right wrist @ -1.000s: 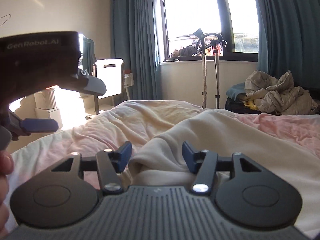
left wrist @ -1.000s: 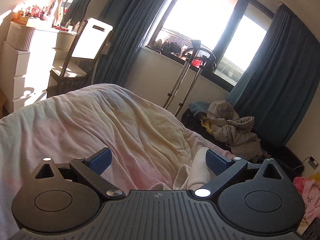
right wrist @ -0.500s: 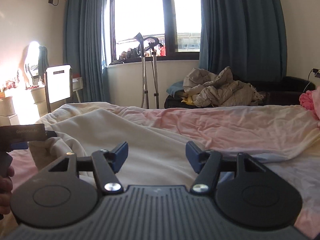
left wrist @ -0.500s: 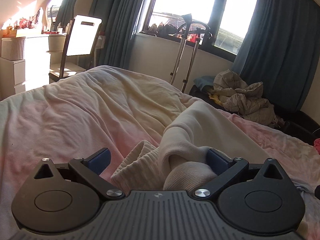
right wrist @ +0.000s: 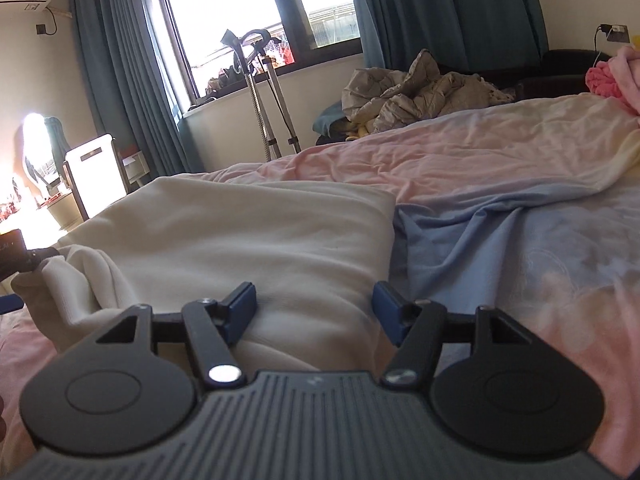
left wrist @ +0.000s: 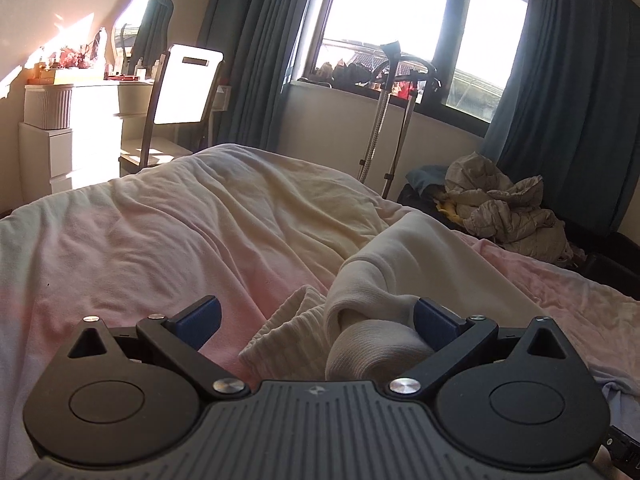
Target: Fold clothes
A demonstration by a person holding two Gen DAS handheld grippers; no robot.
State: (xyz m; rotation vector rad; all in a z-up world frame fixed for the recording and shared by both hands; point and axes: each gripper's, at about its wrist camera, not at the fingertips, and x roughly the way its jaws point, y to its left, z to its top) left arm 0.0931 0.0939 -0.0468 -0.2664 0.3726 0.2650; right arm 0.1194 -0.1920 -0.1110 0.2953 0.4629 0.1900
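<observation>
A cream sweater [right wrist: 256,232] lies spread on the bed, its folded edge running down toward my right gripper [right wrist: 314,312]. That gripper hovers low over the sweater's near hem with its jaws apart and cloth lying between them, unpinched. In the left wrist view the sweater's sleeve [left wrist: 384,280] and ribbed cuff [left wrist: 288,332] lie bunched between the wide jaws of my left gripper [left wrist: 316,320], resting against the right pad only. The left gripper [right wrist: 18,268] also shows at the far left of the right wrist view, beside the raised sleeve bunch [right wrist: 84,276].
The bed cover [left wrist: 140,248] is pink and pale yellow, turning light blue [right wrist: 500,264] at the right. Beyond the bed are a heap of clothes [left wrist: 504,208], crutches [left wrist: 384,120] under the window, a chair [left wrist: 180,92] and a white dresser [left wrist: 60,120]. A pink garment [right wrist: 612,72] lies far right.
My right gripper has swung right along the sweater to its near hem and its jaws stand a little wider. The left gripper has sunk toward the sleeve, which now lies between its jaws.
</observation>
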